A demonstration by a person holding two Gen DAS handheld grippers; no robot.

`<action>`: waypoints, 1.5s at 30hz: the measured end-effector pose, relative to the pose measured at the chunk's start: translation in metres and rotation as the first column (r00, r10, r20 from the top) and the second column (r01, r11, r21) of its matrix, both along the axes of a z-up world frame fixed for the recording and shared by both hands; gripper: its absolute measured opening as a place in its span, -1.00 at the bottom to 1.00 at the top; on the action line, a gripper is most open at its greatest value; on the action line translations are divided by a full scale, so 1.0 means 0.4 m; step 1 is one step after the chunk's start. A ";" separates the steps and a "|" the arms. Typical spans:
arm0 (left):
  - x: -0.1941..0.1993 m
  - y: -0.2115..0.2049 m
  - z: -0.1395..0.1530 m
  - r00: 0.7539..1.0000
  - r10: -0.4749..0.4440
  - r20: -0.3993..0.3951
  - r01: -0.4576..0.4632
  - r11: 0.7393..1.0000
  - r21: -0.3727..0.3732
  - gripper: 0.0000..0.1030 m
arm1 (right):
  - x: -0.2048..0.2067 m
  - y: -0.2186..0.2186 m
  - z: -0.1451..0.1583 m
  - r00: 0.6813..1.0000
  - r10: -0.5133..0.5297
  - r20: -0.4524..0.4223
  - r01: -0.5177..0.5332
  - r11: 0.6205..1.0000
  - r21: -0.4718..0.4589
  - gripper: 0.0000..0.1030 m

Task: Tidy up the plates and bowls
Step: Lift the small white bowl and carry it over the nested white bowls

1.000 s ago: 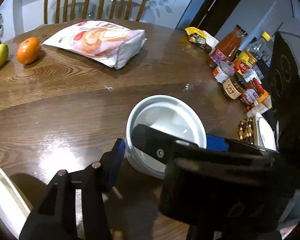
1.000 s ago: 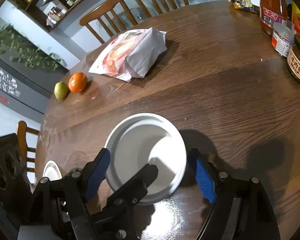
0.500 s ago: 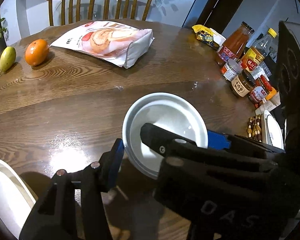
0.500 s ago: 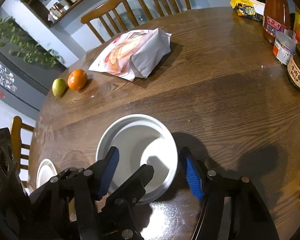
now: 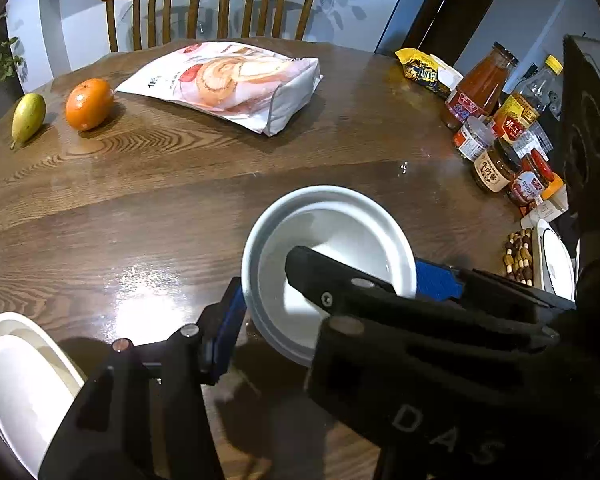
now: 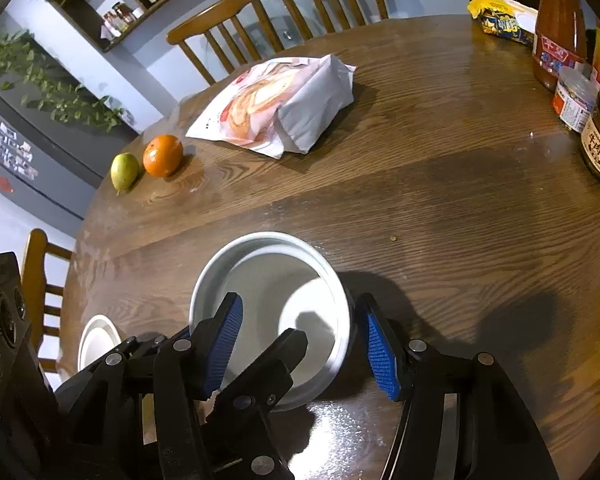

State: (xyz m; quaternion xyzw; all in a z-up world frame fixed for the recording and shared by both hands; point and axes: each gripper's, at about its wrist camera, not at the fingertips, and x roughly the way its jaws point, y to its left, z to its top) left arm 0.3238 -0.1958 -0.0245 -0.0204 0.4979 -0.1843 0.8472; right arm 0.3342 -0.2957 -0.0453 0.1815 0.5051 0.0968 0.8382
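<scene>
A white bowl (image 5: 332, 232) is between the blue-padded fingers of both grippers above the round wooden table (image 5: 140, 200). My left gripper (image 5: 332, 292) has one pad against the bowl's left wall and one by its right rim. My right gripper (image 6: 304, 340) has its left finger (image 6: 220, 340) inside the bowl (image 6: 268, 280) and its right finger outside the right wall, with a gap to it. The other gripper's black body crosses each view and hides the bowl's near side. A second white bowl (image 5: 24, 384) stands at the near left edge; it also shows in the right wrist view (image 6: 96, 340).
A snack bag (image 5: 228, 80), an orange (image 5: 88, 102) and a pear (image 5: 28, 114) lie at the far side. Jars and bottles (image 5: 496, 132) crowd the right edge, with a white plate (image 5: 556, 260) and beads (image 5: 518, 254) near them. Wooden chairs (image 5: 212, 4) stand behind.
The bowl has risen with both grippers, so the table looks further off. The right gripper's fingers have closed in around the bowl. The second bowl at the left has come more into view.
</scene>
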 end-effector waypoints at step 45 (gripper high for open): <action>0.000 0.004 -0.016 1.000 -0.005 0.013 0.005 1.000 0.011 -0.07 | 0.012 0.008 -0.027 0.999 -0.015 -0.043 0.015 1.000 0.015 0.24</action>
